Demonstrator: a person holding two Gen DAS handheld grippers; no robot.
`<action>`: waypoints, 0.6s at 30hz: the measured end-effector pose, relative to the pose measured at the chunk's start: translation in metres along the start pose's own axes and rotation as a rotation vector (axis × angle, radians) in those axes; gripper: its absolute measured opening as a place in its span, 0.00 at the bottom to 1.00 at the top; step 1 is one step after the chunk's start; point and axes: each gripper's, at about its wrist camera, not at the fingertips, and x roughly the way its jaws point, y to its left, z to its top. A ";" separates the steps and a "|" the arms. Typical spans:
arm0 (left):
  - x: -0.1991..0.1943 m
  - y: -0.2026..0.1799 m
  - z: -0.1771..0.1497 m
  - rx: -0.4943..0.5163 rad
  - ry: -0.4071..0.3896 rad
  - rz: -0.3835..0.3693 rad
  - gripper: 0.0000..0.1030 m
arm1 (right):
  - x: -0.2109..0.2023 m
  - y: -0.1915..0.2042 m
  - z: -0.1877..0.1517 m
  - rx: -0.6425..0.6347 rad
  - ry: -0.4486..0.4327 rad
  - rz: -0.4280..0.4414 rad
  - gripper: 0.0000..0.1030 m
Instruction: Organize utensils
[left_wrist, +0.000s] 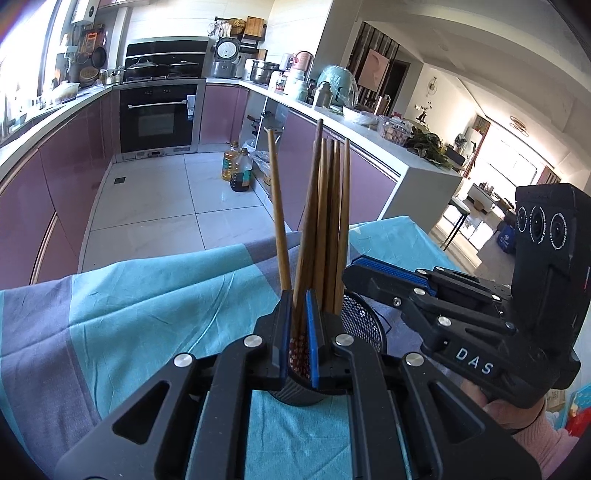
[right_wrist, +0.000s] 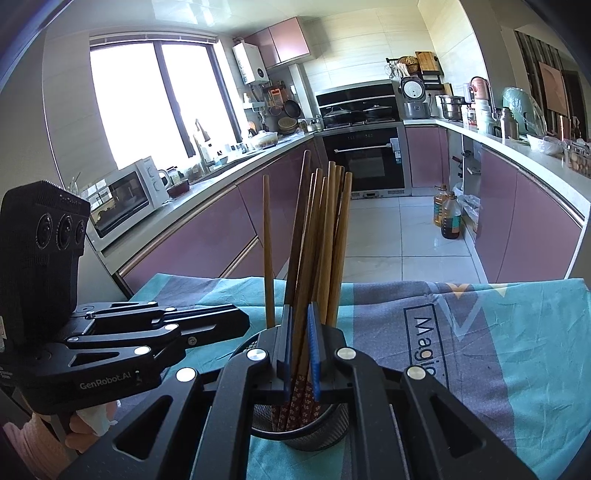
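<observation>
A black mesh cup (left_wrist: 364, 325) (right_wrist: 325, 432) stands on the blue-and-grey tablecloth (left_wrist: 147, 314) (right_wrist: 480, 332). Several brown wooden chopsticks (left_wrist: 325, 221) (right_wrist: 321, 240) stand upright in it, their red patterned ends down inside. My left gripper (left_wrist: 298, 295) (right_wrist: 245, 321) reaches over the cup's rim, blue pads pressed on a dark chopstick (left_wrist: 312, 221). My right gripper (right_wrist: 300, 308) (left_wrist: 351, 267) comes in from the other side, its pads shut on chopsticks of the same bundle. One lighter chopstick (left_wrist: 277, 206) (right_wrist: 267, 251) leans apart to the left.
The table's far edge drops to a tiled kitchen floor where oil bottles (left_wrist: 240, 170) (right_wrist: 448, 214) stand. Purple cabinets and worktops run along both sides, with a microwave (right_wrist: 125, 195) at the left. A hand in a pink sleeve (left_wrist: 535, 432) holds the right gripper.
</observation>
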 end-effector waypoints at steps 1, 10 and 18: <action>-0.002 0.002 -0.001 -0.001 -0.010 0.005 0.08 | 0.000 0.001 -0.001 -0.001 0.000 0.000 0.08; -0.033 0.001 -0.025 0.015 -0.114 0.089 0.32 | -0.015 0.014 -0.010 -0.039 -0.027 -0.005 0.32; -0.078 0.003 -0.048 0.021 -0.247 0.230 0.83 | -0.034 0.034 -0.024 -0.103 -0.087 -0.035 0.74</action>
